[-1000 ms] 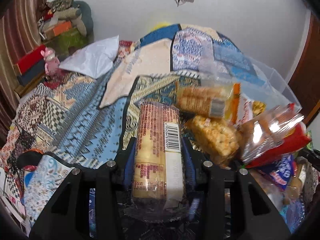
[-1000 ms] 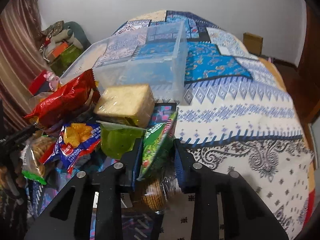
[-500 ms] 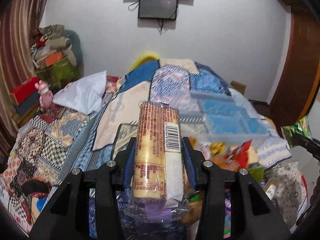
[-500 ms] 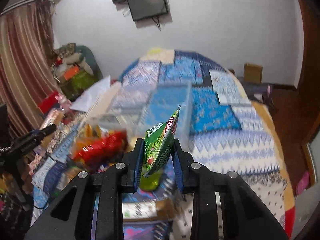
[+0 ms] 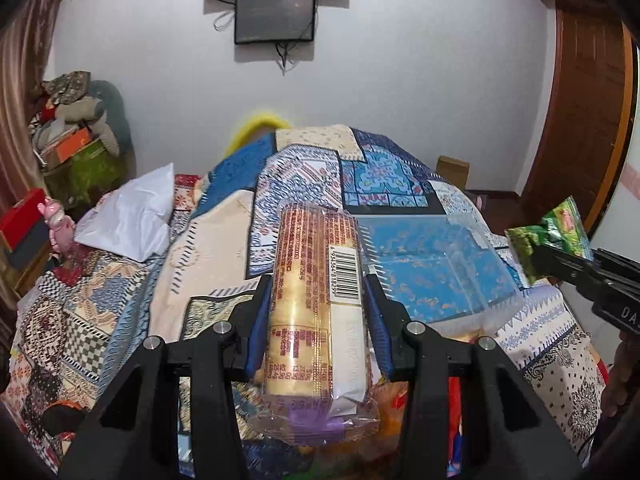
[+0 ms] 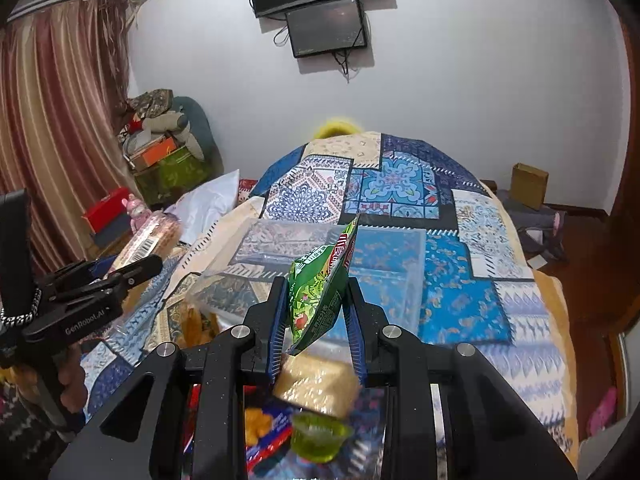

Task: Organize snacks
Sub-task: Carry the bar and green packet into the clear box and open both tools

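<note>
My left gripper [image 5: 318, 288] is shut on a long roll of biscuits [image 5: 316, 304] in clear wrap with a barcode, held above the bed. My right gripper [image 6: 316, 292] is shut on a small green snack packet [image 6: 320, 292]. A clear plastic storage box [image 6: 340, 252] stands on the patterned bedspread ahead of both grippers; it also shows in the left wrist view [image 5: 432, 260]. The right gripper with its green packet [image 5: 548, 236] shows at the right edge of the left wrist view. The left gripper with the biscuit roll [image 6: 148, 240] shows at the left of the right wrist view.
Loose snacks lie below the grippers: a wrapped cracker block [image 6: 320, 380], a green jelly cup [image 6: 318, 436], a blue chip bag [image 6: 264, 432]. A white pillow [image 5: 128, 216] lies on the bed's left. Piled boxes and clothes [image 5: 76, 140] stand against the curtain.
Both grippers have lifted up from the snack pile with their packets and now tilt toward the clear box and the far wall.
</note>
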